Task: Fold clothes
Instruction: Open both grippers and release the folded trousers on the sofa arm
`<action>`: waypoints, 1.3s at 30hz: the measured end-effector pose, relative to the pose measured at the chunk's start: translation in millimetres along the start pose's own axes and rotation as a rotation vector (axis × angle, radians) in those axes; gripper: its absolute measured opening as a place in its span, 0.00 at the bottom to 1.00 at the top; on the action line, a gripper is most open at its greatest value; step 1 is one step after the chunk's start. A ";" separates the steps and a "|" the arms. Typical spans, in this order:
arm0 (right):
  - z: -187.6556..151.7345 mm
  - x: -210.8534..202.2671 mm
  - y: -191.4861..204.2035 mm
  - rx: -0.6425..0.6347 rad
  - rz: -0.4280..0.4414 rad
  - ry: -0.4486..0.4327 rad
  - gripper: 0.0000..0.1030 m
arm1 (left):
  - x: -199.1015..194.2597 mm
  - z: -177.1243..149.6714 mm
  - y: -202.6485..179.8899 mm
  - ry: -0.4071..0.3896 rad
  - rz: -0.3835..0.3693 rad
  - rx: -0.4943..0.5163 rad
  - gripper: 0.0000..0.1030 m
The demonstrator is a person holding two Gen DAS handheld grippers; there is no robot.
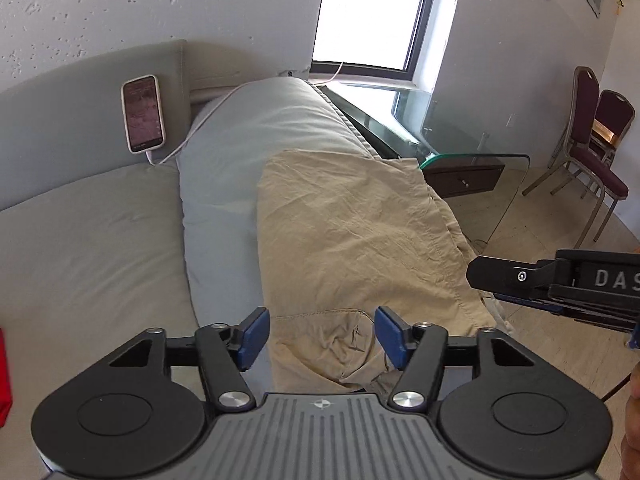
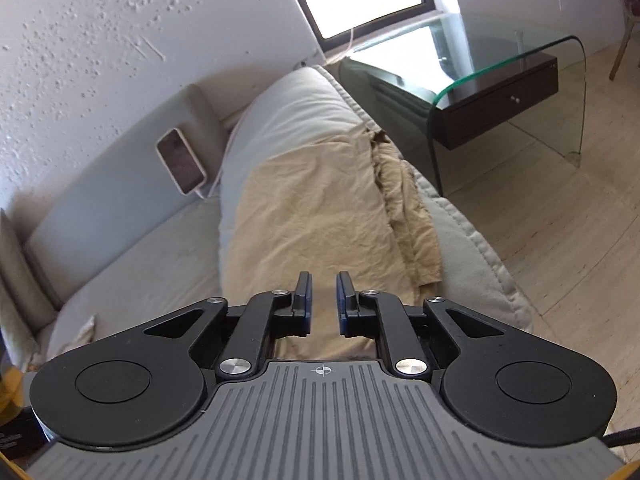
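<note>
A tan garment (image 1: 352, 232) lies spread along the sofa's padded arm, with a rumpled pocket end near me. It also shows in the right wrist view (image 2: 320, 208), its folded layers stacked at the right edge. My left gripper (image 1: 322, 336) is open and empty, hovering just above the garment's near end. My right gripper (image 2: 323, 300) is narrowly open and empty above the garment's near part. The right gripper also shows from the side in the left wrist view (image 1: 480, 276), beside the garment's right edge.
A grey sofa (image 1: 88, 248) holds a phone (image 1: 143, 113) leaning on its backrest, with a white cable. A glass side table (image 2: 520, 76) with a dark drawer stands beyond the sofa arm. Two maroon chairs (image 1: 592, 148) stand on the floor at right. A red thing (image 1: 4, 376) is at the left edge.
</note>
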State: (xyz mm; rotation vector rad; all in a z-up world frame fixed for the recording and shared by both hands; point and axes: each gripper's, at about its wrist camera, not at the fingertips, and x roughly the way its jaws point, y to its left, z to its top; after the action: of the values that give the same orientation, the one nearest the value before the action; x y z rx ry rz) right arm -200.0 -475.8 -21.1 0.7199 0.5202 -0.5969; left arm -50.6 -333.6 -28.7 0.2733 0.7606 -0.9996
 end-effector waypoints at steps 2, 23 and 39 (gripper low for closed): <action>-0.6 -19.4 10.7 0.016 0.051 -0.001 0.38 | -20.0 2.5 3.2 -0.011 -0.006 -0.014 0.64; -22.0 -126.5 62.6 -0.146 -0.174 0.030 0.90 | -84.6 -18.2 -14.6 0.026 0.007 0.001 0.99; -32.5 -112.1 62.8 -0.198 -0.240 0.060 0.91 | -71.1 -25.3 -27.4 0.062 0.010 0.015 0.99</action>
State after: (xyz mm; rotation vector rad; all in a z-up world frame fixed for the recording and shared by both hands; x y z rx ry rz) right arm -246.4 -378.4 55.9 0.4917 0.7173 -0.7369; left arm -107.2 -288.1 5.4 0.3217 0.8072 -0.9918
